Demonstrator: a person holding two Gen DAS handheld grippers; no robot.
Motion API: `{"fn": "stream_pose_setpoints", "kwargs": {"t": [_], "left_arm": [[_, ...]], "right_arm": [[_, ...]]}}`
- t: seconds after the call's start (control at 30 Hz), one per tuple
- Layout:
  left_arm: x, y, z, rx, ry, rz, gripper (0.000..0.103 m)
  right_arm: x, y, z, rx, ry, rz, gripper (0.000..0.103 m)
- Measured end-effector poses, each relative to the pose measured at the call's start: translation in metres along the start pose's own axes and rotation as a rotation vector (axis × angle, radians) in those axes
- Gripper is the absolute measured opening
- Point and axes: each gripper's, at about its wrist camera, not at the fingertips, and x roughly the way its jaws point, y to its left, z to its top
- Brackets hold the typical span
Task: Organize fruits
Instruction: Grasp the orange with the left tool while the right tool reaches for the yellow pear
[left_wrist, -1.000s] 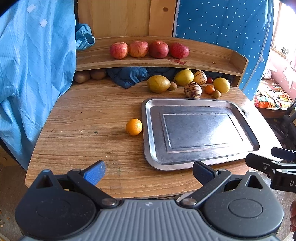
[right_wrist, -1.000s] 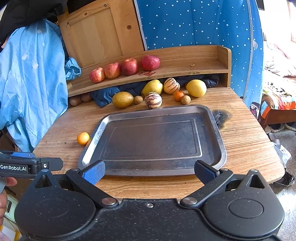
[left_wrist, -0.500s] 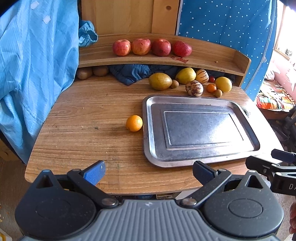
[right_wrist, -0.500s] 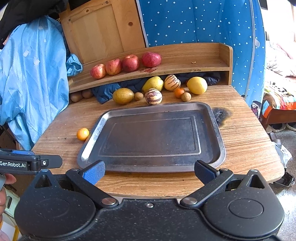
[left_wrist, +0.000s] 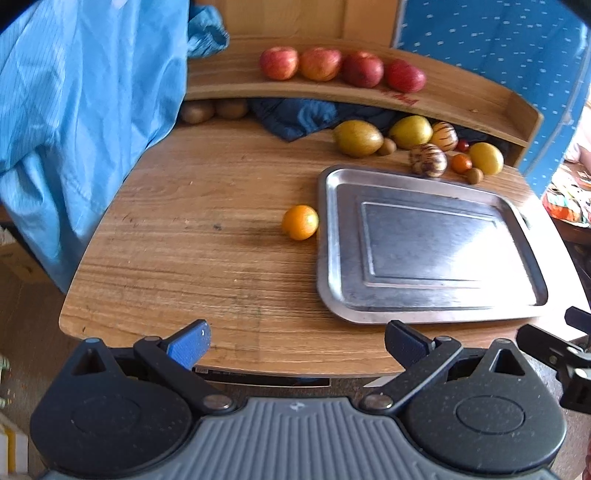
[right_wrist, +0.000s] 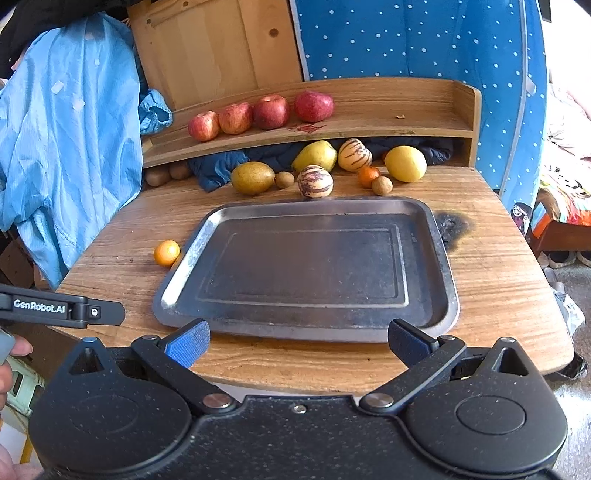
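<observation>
— What are the two grippers doing?

— The left gripper (left_wrist: 297, 341) is hanging over the near edge of the tabletop (left_wrist: 192, 236). Its jaws are standing wide apart, and they are holding nothing. The right gripper (right_wrist: 298, 341) is doing the same — jaws spread wide, nothing between them.

— Where is the fruit?

— A small orange (left_wrist: 300, 222) is sitting well ahead of the left jaws, just beside the left rim of the metal tray (left_wrist: 334, 295). The tray is lying flat, ahead of the left jaws and off to their right. For the right jaws it is lying straight ahead, with its near rim close to their tips.

— And the rest?

— Far past the tray, a bunch of fruit is waiting by the back of the tabletop: a yellow-green mango (right_wrist: 253, 178), a yellow pear (right_wrist: 315, 156), two striped melons (right_wrist: 315, 181), a lemon (right_wrist: 405, 163), a tiny orange (right_wrist: 368, 176) and some small brown fruits (right_wrist: 382, 185). Four red apples (right_wrist: 272, 111) are sitting in a row on the wooden shelf (right_wrist: 388, 122) above them.

— Anything off to the side?

— A blue cloth (left_wrist: 74, 110) is hanging far to the left of the left jaws.
</observation>
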Motion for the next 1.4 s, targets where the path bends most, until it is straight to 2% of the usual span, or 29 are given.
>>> {"fn": "stream_pose_setpoints", "kwargs": {"t": [0.4, 0.67, 0.83, 0.93, 1.1, 1.13, 1.3, 1.4], "left_arm": [[0.049, 0.025, 0.039, -0.051, 0.092, -0.005, 0.102], [0.092, 0.040, 0.066, -0.058, 0.166, -0.083, 0.102], [0.111, 0.047, 0.079, -0.032, 0.180, -0.147, 0.095], [0.115, 0.050, 0.086, -0.004, 0.159, -0.180, 0.088], [0.118, 0.051, 0.093, 0.066, 0.123, -0.245, 0.067], [0.119, 0.051, 0.094, 0.079, 0.120, -0.261, 0.065], [0.122, 0.046, 0.097, 0.149, 0.119, -0.345, 0.041], [0.125, 0.047, 0.100, 0.159, 0.119, -0.389, 0.035]], "right_arm": [[0.031, 0.009, 0.028, -0.009, 0.004, -0.037, 0.102], [0.061, 0.018, 0.051, -0.013, 0.012, -0.084, 0.102], [0.083, 0.027, 0.066, -0.026, 0.024, -0.100, 0.102], [0.097, 0.034, 0.073, -0.038, 0.036, -0.100, 0.102], [0.118, 0.044, 0.088, -0.050, 0.046, -0.074, 0.102], [0.123, 0.045, 0.092, -0.050, 0.046, -0.067, 0.102], [0.150, 0.053, 0.114, -0.049, 0.059, -0.031, 0.102], [0.169, 0.058, 0.130, -0.061, 0.061, -0.021, 0.102]]}}
